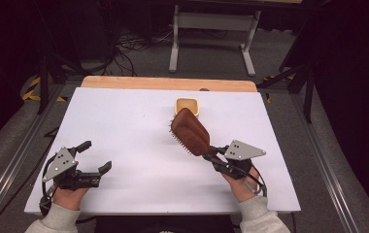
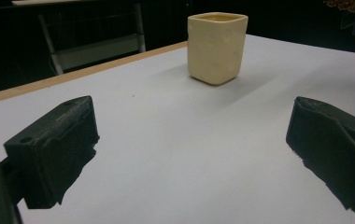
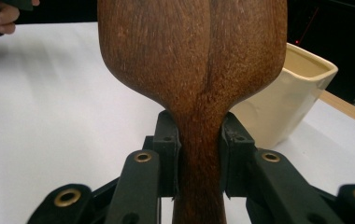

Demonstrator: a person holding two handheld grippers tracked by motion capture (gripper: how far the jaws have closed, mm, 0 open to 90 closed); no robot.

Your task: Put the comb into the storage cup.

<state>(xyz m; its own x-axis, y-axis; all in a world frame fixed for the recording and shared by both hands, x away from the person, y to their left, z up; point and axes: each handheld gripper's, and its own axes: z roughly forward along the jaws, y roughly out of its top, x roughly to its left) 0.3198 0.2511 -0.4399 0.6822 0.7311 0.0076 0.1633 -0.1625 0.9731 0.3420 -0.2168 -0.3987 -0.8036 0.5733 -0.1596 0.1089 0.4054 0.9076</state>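
I have the wooden hairbrush (image 1: 191,132) clamped by its handle in my right gripper (image 1: 210,156), the jaws pressed on both sides of the narrow neck as the right gripper view shows. The brush head sits above the counter (image 1: 124,126), right of centre, with its tip close to the cream cup (image 1: 187,105) standing toward the far edge. Bristles face down and to the left.

My left gripper (image 1: 97,156) rests near the left edge, jaws spread wide with nothing between them, well apart from the cup.

I judge the brush is headed for the cup, and the risk lies there. The head looks wide against the cup's mouth, so it may catch the rim and tip or push the cup along the smooth counter. The grip is on a rounded, polished handle; a knock at the far end could twist the brush in the jaws. Nothing steadies the cup.
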